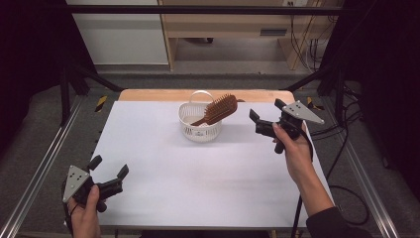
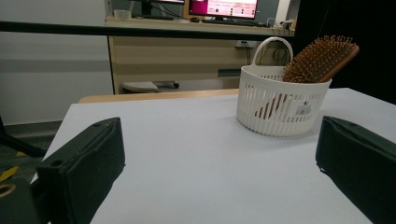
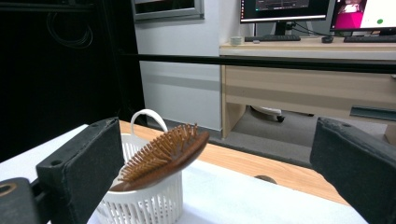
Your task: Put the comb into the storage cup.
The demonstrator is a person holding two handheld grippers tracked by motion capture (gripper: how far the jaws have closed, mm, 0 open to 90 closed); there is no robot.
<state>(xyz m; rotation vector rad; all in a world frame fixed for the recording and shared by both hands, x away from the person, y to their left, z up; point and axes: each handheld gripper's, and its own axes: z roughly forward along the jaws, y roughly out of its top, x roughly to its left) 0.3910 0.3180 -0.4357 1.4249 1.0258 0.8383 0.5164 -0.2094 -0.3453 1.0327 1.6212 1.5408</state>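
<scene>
- Right gripper (image 1: 267, 113): jaws spread wide, nothing held, touching nothing. Sits right of centre in the high view, just right of the basket (image 1: 194, 130).
- Left gripper (image 1: 109, 167): jaws wide, empty, lower left, near the table (image 1: 208, 173) front edge.
- Hairbrush (image 1: 218, 110): in the white basket, upper centre, head tilted over the rim.
- Right forearm enters bottom right, angled up-left.
- Bare tabletop between both grippers.
</scene>
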